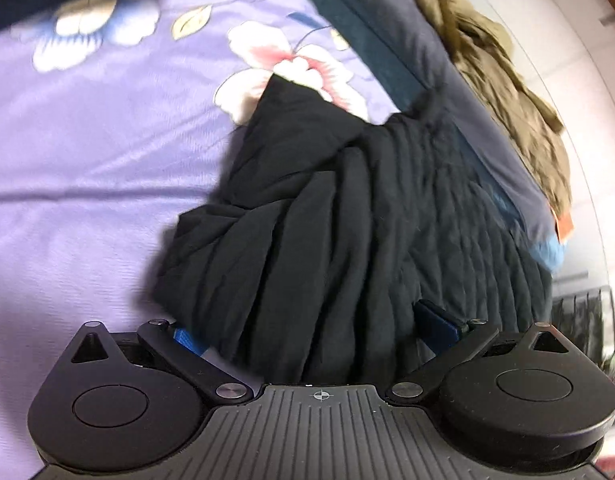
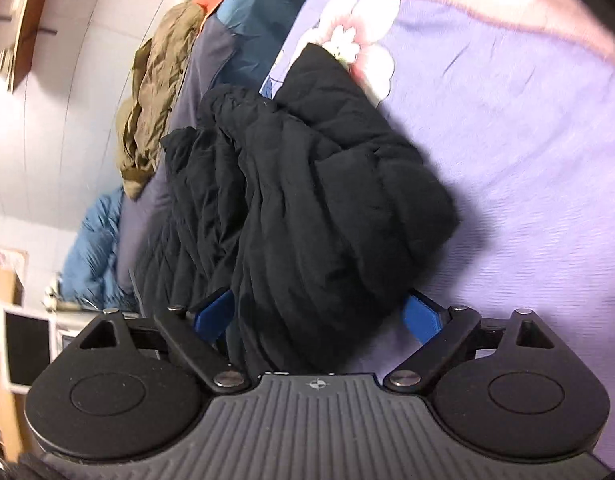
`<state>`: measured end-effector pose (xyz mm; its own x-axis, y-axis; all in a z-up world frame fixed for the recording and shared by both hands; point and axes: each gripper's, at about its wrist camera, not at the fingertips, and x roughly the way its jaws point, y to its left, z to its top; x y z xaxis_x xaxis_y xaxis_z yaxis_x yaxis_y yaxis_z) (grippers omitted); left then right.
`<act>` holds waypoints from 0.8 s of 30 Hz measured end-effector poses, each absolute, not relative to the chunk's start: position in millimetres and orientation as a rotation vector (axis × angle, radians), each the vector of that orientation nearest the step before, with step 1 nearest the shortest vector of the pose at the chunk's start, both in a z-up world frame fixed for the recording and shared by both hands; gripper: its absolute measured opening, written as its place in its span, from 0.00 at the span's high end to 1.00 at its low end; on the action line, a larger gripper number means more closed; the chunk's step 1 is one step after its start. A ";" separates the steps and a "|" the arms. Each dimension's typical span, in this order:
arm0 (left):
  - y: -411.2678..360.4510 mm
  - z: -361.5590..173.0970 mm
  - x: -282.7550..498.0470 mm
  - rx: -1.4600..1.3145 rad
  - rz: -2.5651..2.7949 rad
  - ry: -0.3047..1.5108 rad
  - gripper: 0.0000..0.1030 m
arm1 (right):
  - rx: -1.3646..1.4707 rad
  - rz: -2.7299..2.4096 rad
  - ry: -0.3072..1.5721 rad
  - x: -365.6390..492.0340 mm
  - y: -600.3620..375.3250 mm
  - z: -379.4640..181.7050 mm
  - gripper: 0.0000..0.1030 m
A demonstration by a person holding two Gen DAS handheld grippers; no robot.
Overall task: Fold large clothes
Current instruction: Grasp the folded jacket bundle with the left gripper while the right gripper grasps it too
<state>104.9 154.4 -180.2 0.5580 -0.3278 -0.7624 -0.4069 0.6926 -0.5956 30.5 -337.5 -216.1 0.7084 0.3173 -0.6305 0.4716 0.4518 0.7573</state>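
A black quilted jacket lies bunched in thick folds on a purple flowered bedsheet. My left gripper has its jaws wide apart, and the jacket's near edge fills the gap between the blue fingers. Fabric hides the tips. In the right wrist view the same jacket bulges up between the blue fingers of my right gripper. Its jaws stand wide, pressed against the bundle on both sides, with the tips buried in cloth. The sheet shows to the right.
An olive-brown garment lies crumpled on a dark navy cover along the bed's far side by the wall. A blue quilt sits beyond it. A monitor stands on a shelf unit past the bed.
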 end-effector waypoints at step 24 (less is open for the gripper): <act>124.6 -125.1 106.3 -0.869 -0.020 0.895 0.08 | 0.794 -0.110 0.707 89.7 -314.2 -128.3 0.80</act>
<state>106.3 124.6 -125.1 0.6490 -0.3562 -0.6722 -0.3257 0.6684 -0.6687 89.7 -314.2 -128.3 0.7677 0.1645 -0.6193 0.3453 0.7080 0.6161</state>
